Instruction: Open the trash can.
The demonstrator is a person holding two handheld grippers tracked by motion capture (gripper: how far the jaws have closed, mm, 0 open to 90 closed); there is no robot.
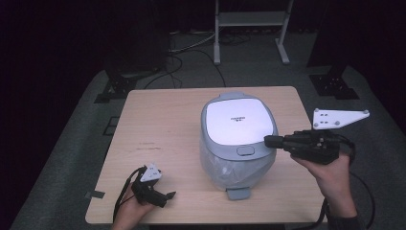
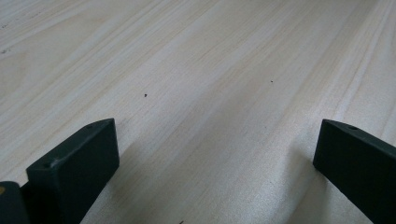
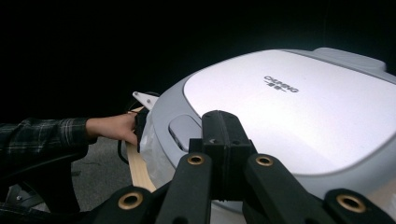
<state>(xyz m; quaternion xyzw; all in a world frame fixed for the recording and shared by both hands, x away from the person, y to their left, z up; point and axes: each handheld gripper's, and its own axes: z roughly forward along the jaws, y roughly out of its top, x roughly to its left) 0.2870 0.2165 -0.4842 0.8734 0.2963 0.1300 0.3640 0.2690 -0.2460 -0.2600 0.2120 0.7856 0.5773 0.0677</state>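
Observation:
A grey rice cooker (image 1: 238, 141) with a white lid (image 1: 238, 122) stands shut in the middle of the wooden table (image 1: 158, 124); its lower body is wrapped in clear plastic. My right gripper (image 1: 269, 141) is shut, held level from the right, its tip at the lid's front right edge close to the grey release button (image 1: 245, 150). In the right gripper view the closed jaws (image 3: 223, 130) hover over the lid (image 3: 299, 107) just right of the button (image 3: 183, 131). My left gripper (image 1: 168, 195) rests low at the table's front left, jaws open over bare wood (image 2: 210, 93) with nothing between them.
A metal stand (image 1: 251, 28) and cables lie on the dark floor beyond the table. A grey tab (image 1: 238, 192) sticks out at the cooker's front base. The person's other hand (image 3: 114, 127) and plaid sleeve show past the cooker.

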